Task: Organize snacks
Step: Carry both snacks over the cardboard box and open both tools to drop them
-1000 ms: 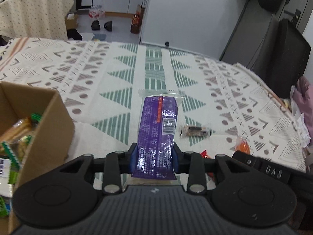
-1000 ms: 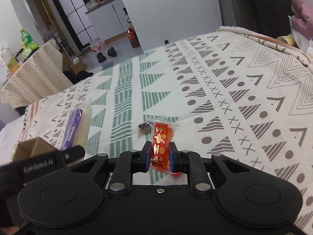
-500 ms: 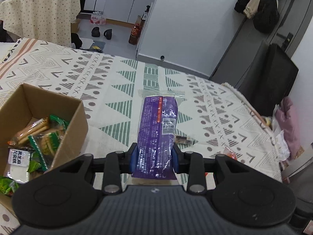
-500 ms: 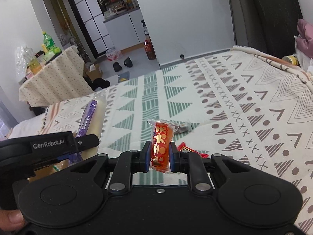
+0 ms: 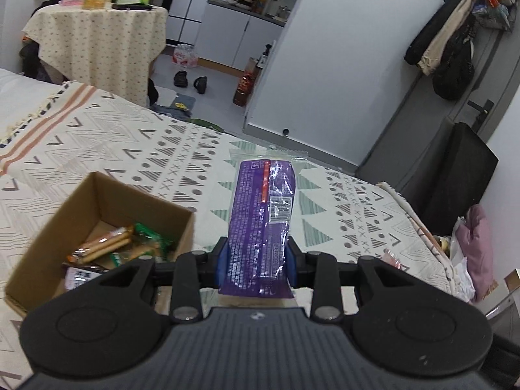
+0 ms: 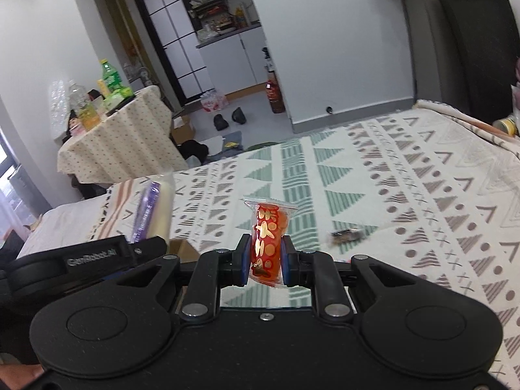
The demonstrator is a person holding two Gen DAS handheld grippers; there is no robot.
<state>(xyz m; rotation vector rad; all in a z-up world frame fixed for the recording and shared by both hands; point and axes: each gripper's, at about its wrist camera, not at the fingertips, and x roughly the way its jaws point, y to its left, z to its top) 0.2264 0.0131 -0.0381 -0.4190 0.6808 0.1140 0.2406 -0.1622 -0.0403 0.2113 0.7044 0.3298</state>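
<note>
- The left hand-held gripper (image 5: 256, 265) pinches a long purple snack packet (image 5: 261, 224) by its lower end between blue pads; the packet stands up and away from the camera, glossy, with fine white print, a red strip, a barcode patch and a clear crimped seal at the far end.
- The right hand-held gripper (image 6: 264, 265) is clamped on a small red snack pouch (image 6: 267, 243) printed with gold shapes, its clear sealed top sticking up above the pads.
- Both snacks are held up in the air over the bed (image 5: 97, 149).
- An open cardboard box (image 5: 58, 227) sits on the bed at lower left of the left wrist view, with several wrapped snacks inside, orange-brown and green among them.
- A small dark wrapped snack (image 6: 346, 235) lies on the bedspread just right of the red pouch, blurred.
- The bedspread is cream with green and grey triangles, dots and crosses, and orange stripes near one edge.
- Beyond the bed: a round table (image 5: 97, 39) under a dotted cloth carrying bottles, slippers (image 5: 190, 79) on the grey floor, white cabinets, and coats (image 5: 445, 42) hanging by a grey door.
</note>
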